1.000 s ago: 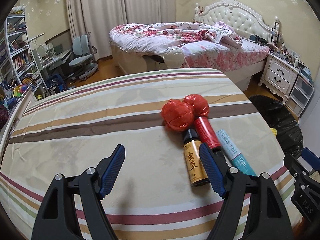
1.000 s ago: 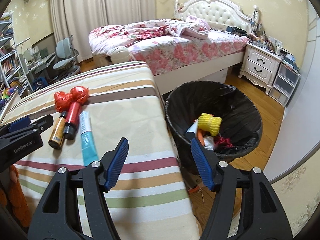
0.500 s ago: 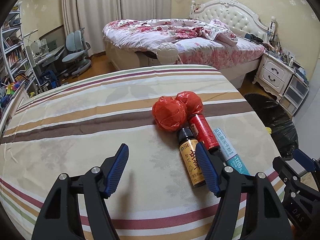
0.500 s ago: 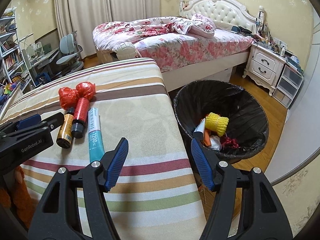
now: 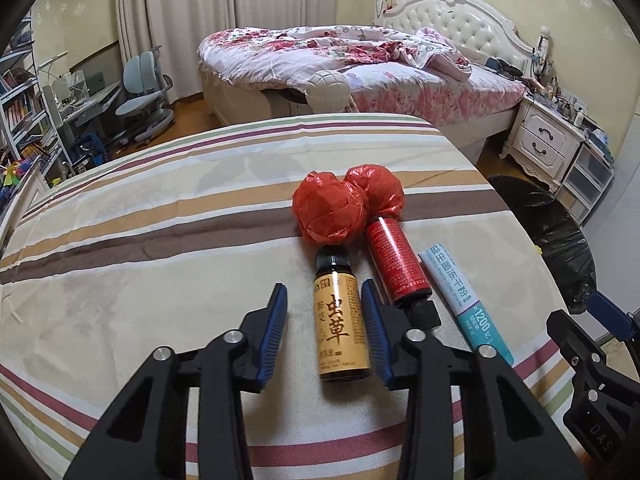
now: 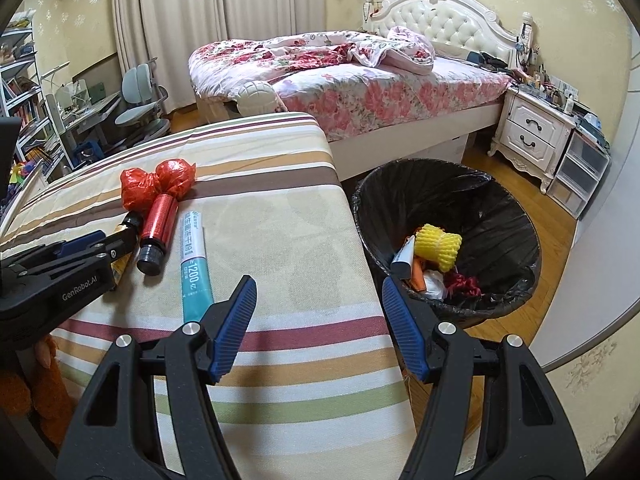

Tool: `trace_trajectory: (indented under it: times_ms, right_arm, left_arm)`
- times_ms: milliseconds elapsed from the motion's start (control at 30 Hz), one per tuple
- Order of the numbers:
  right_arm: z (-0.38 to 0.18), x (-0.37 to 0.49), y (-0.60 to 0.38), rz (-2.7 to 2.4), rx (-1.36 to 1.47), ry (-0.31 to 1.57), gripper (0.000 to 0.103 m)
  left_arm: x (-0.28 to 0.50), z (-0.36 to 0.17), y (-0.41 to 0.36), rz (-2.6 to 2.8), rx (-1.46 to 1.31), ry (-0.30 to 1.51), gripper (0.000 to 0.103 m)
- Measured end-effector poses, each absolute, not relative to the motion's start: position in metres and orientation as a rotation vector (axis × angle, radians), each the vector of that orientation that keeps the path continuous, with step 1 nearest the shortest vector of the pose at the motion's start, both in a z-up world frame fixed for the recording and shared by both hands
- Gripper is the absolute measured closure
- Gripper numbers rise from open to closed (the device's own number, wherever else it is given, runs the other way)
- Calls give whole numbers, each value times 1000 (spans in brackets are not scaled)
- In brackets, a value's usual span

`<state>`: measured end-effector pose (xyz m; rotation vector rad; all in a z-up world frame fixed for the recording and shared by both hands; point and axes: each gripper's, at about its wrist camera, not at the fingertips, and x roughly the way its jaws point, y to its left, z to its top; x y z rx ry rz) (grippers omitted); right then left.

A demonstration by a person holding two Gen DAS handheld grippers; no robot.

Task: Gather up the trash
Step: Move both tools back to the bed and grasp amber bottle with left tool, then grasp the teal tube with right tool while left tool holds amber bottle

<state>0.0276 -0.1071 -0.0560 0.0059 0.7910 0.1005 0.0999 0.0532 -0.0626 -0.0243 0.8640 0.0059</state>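
Observation:
On the striped cloth lie a yellow-labelled bottle [image 5: 341, 327], a red bottle [image 5: 396, 264], a white-and-teal tube [image 5: 466, 298] and two red plastic bag balls [image 5: 330, 213]. My left gripper [image 5: 325, 330] is open, its fingers either side of the yellow bottle, the right finger close against it. My right gripper [image 6: 317, 324] is open and empty above the table's right edge, next to the black-lined trash bin [image 6: 448, 236]. The tube [image 6: 194, 260] lies just left of it.
The bin holds a yellow foam net [image 6: 438, 242] and other scraps. A bed [image 6: 360, 80] stands behind the table, a white nightstand [image 6: 532, 136] at the right, a desk and chairs [image 5: 140, 92] at the left.
My left gripper has moved forward and right and narrowed around the yellow bottle. My right gripper has shifted slightly left; it stays open.

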Motion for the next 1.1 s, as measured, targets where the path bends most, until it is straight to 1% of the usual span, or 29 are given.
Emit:
trace_trajectory:
  times_ms: [33,500,733,767,833,900,933,1000,1067,1100]
  right_arm:
    - [-56,28,-106,103,5,792,39]
    - [-54,20,-72,209,-54,801,39]
    - [-58,31,-50,245,-89,837,39]
    - [-59,33,-48,248,-92,843,40]
    - [-61,37,-45,257,-97,862,47]
    - [-64,40,-42,265,-101,882,63]
    - [-63,39,-42,266,-102,879,63]
    - [-63,38,-40,267,-113,877,74]
    - [-62,36,-38,269,-127,874,82]
    - [-61,35,-37,267,-130,873,82]
  left_arm:
    - [100,-64,53,-8,-30,872,78]
    - [77,-64,75,-16,-46,876,78]
    - [69,-64,92,26,-43,869,78]
    - [68,-64,94,32,-38,866,78]
    - [66,-63,96,42,-31,859,78]
    - [65,-63,98,51,-23,851,78]
    - [64,-63,98,55,-19,848,78]
    - [64,-63,100,57,-19,847,78]
    - [64,-63,101,57,-26,847,78]
    - [64,-63,101,57,-29,845,78]
